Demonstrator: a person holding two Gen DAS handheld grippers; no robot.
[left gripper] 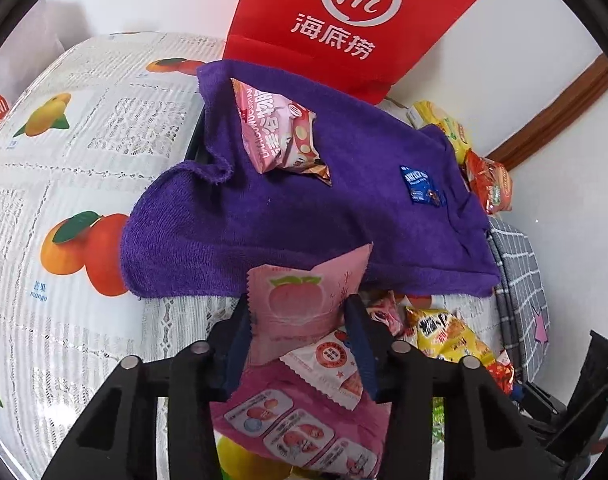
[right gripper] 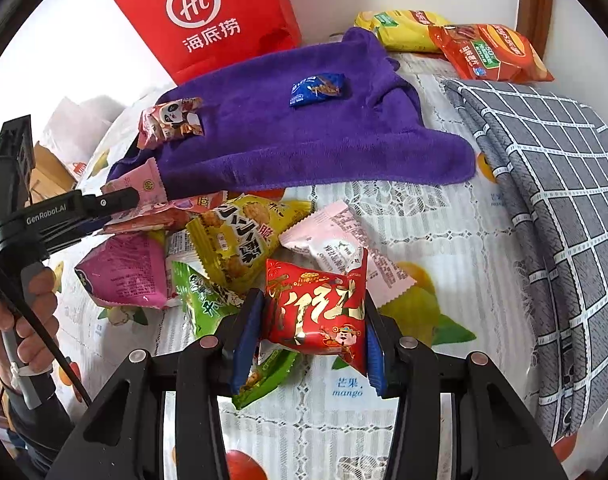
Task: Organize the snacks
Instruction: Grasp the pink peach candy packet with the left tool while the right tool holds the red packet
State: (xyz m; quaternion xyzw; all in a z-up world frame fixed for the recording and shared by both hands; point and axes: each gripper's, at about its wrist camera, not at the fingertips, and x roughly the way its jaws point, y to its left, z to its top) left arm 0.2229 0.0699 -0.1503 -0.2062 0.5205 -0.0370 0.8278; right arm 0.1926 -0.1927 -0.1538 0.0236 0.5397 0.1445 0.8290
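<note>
- Two tools, both loaded: my left tool point(left gripper: 300, 332) pinches a pale pink peach-printed foil sachet point(left gripper: 300, 304).
- My right tool point(right gripper: 311, 320) clamps a red gold-lettered snack packet point(right gripper: 315, 308) above the counter point(right gripper: 423, 216).

Both grippers are black plastic frames with triangular cut-outs in their arms and round silver screw heads at the joints. The left gripper point(left gripper: 300, 344) carries dark navy pads on the inner faces of its fingers; the right gripper point(right gripper: 311, 340) has brighter blue pads. Seen from the right wrist camera, the left unit bears white "GenRobot.AI" lettering on its black body, a grey handle, a thin black cable and a white tie around the handle's base. The hand point(right gripper: 20, 320) on it emerges from a dark sleeve.
</note>
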